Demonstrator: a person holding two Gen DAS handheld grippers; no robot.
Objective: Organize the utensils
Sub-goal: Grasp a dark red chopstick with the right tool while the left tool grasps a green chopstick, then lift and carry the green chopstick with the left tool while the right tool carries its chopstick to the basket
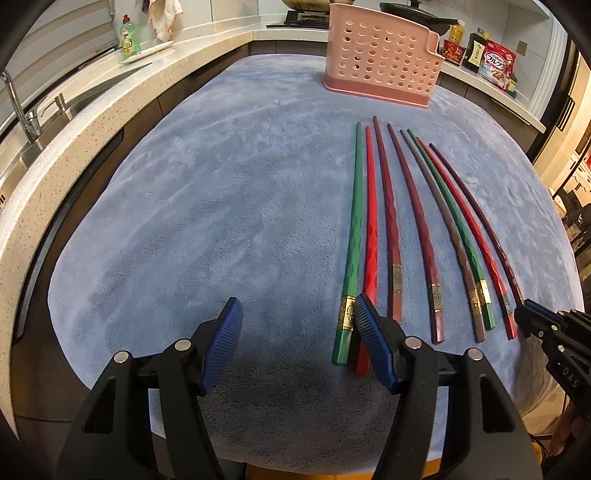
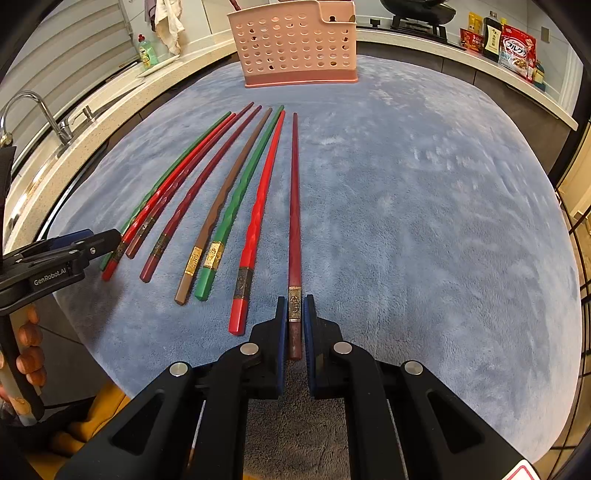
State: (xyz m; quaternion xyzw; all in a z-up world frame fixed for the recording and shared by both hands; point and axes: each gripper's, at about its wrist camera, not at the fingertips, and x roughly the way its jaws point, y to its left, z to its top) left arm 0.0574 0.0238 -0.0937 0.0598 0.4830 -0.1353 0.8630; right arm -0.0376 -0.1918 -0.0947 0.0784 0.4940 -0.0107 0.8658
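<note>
Several chopsticks in green, red, maroon and brown lie side by side on a blue-grey fleece mat (image 1: 221, 203), tips toward a pink perforated utensil holder (image 1: 384, 55) at the far edge; the holder also shows in the right wrist view (image 2: 295, 44). My right gripper (image 2: 294, 314) is shut on the butt end of the rightmost dark maroon chopstick (image 2: 294, 206), which lies on the mat. It enters the left wrist view at the right edge (image 1: 524, 314). My left gripper (image 1: 299, 325) is open and empty, its right finger beside the leftmost green chopstick (image 1: 352, 229).
A speckled stone counter (image 1: 92, 122) with a sink and faucet (image 1: 18, 107) runs along the left. A green dish-soap bottle (image 1: 128, 35) stands behind it. Food packets and bottles (image 1: 487, 55) line the right counter. A black pan (image 1: 417, 14) sits behind the holder.
</note>
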